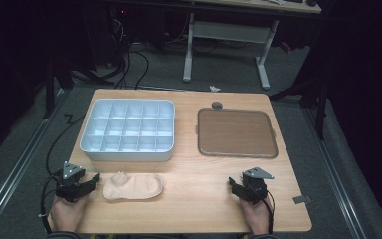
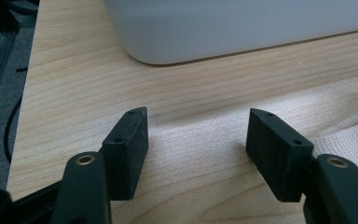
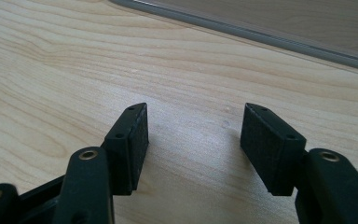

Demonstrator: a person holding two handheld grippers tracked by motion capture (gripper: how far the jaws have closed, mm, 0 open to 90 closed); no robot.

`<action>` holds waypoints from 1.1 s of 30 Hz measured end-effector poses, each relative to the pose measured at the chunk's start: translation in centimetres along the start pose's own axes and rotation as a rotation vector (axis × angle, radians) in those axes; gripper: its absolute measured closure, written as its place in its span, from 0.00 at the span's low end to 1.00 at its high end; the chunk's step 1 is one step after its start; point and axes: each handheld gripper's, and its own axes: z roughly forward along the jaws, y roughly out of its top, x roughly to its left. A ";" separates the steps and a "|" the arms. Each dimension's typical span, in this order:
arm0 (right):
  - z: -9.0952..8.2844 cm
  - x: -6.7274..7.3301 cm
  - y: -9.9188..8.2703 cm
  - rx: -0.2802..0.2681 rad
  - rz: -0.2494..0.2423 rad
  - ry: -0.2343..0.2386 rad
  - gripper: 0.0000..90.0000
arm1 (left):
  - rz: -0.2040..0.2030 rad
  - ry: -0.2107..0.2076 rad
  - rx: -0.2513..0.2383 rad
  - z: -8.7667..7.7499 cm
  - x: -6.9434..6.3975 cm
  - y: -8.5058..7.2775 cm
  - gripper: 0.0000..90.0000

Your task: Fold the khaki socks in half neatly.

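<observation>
1. Jaws of the left gripper [image 1: 95, 179] stand wide apart and hold nothing; only bare wood lies between them.
2. Just beside it, to its right, lies the sock [image 1: 133, 186], long axis along the front edge of the table [image 1: 189, 209], cuff end toward this gripper.
3. The right gripper [image 1: 232, 184] is also wide open and empty, well apart from the sock, so the left is nearer.
4. The sock is soft, peach knit; beyond it stand a hard white divider box [image 1: 128, 152] and a flat brown tray [image 1: 237, 152].
</observation>
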 end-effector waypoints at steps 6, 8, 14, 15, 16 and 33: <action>0.0 0.0 0.0 -0.002 0.001 0.000 0.47 | 0.001 -0.002 0.001 0.0 0.0 0.0 0.44; 0.0 0.0 0.0 -0.001 0.001 -0.003 0.48 | 0.001 -0.003 0.001 0.0 0.0 0.0 0.43; 0.0 0.0 0.0 -0.001 0.000 -0.003 0.48 | 0.004 -0.004 0.001 0.0 0.0 0.0 0.42; 0.0 0.0 0.0 -0.001 0.000 -0.003 0.48 | 0.004 -0.004 0.001 0.0 0.0 0.0 0.42; 0.0 0.0 0.0 -0.001 0.001 -0.002 0.48 | 0.004 -0.002 0.002 0.0 -0.1 0.0 0.42; 0.0 0.0 0.0 -0.004 -0.019 0.007 0.54 | 0.015 -0.019 0.006 0.0 -0.1 0.0 0.39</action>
